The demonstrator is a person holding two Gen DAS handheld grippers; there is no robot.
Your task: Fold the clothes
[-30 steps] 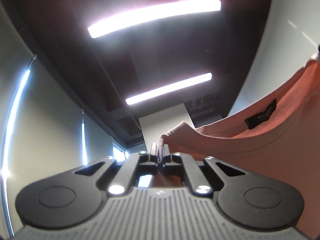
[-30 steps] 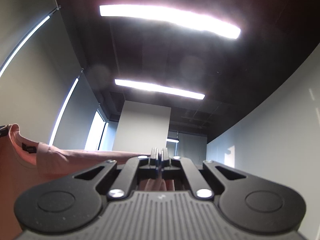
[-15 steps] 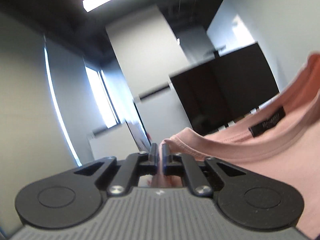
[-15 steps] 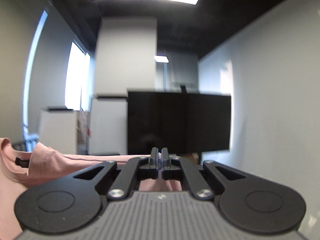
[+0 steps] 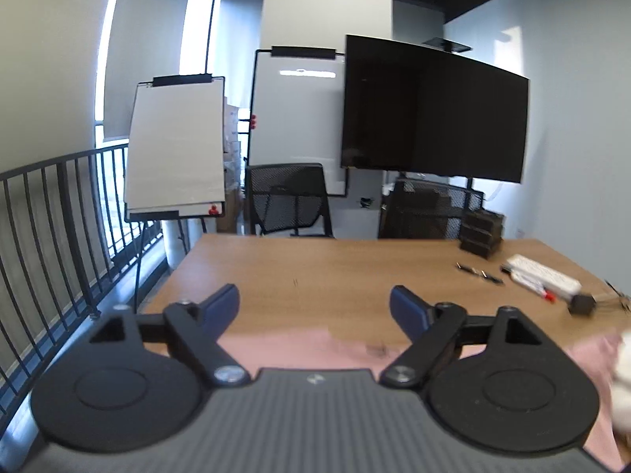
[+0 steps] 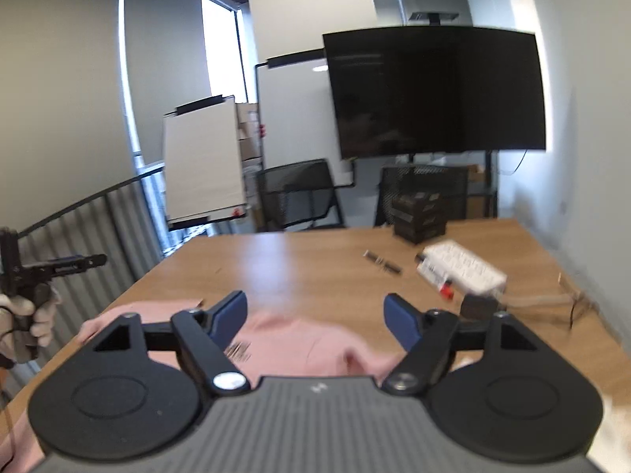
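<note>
Both claws are spread wide, gripping nothing: left claw (image 5: 314, 307), right claw (image 6: 315, 315). The pink T-shirt (image 6: 299, 345) lies on the worktop (image 6: 323, 264) at lower centre, directly beneath both, stretching left to right.

Daylight from window (image 5: 199, 35) at left, room evenly bright. Glare patch on table (image 6: 268, 260). Right wrist view motion-blurred. Strong fisheye bending, dark vignette at corners.
</note>
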